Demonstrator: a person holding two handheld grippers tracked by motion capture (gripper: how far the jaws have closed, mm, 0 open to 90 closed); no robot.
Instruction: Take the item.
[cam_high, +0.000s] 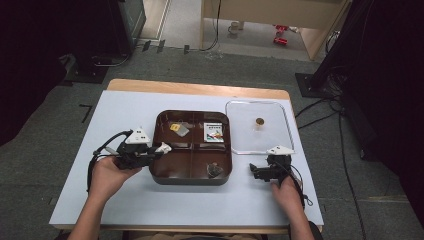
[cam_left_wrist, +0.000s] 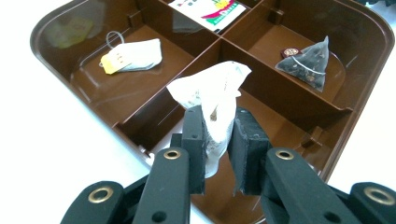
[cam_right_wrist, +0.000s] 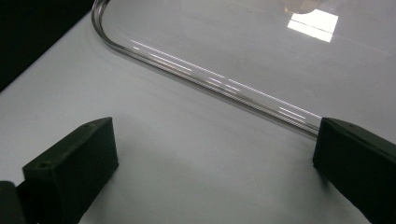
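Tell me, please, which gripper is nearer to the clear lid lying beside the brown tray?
The right. The right gripper sits just in front of the clear lid's near edge, open. The left gripper is at the brown tray's far side, holding a white tea bag.

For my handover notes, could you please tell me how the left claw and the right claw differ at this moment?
The left claw is shut on a white tea bag, while the right claw is open and holds nothing. The left claw hovers at the left edge of the brown tray, over its near-left compartment; the right claw sits beside the clear lid on the table. Both have black jaws and are hand-held.
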